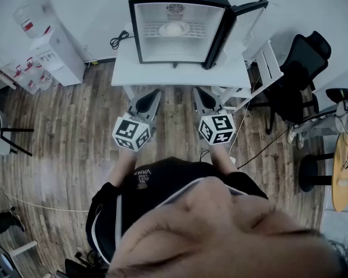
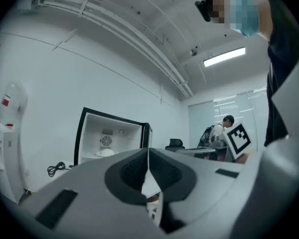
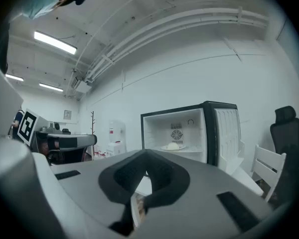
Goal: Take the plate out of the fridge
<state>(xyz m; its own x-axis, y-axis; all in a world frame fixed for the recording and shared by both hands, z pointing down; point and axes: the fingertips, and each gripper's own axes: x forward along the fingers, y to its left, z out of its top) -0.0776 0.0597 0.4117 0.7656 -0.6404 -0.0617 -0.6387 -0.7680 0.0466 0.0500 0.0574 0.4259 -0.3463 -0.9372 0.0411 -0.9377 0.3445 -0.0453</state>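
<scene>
A small black fridge (image 1: 177,22) stands open on a white table (image 1: 180,74), its door (image 1: 243,25) swung to the right. On its wire shelf lies a white plate (image 1: 174,29) with something pale and rounded on it, also seen as the plate (image 2: 105,153) in the left gripper view and the plate (image 3: 173,147) in the right gripper view. My left gripper (image 1: 146,101) and right gripper (image 1: 205,98) are held level side by side, short of the table's front edge and well away from the fridge. Both the left gripper (image 2: 148,152) and the right gripper (image 3: 146,157) are shut with nothing between the jaws.
A water dispenser (image 1: 49,42) stands left of the table, with a black cable (image 1: 120,38) by the wall. A white chair (image 1: 267,68) and a black office chair (image 1: 301,68) are at the right, beyond them a round wooden table (image 1: 342,178). A person (image 2: 228,128) stands far off.
</scene>
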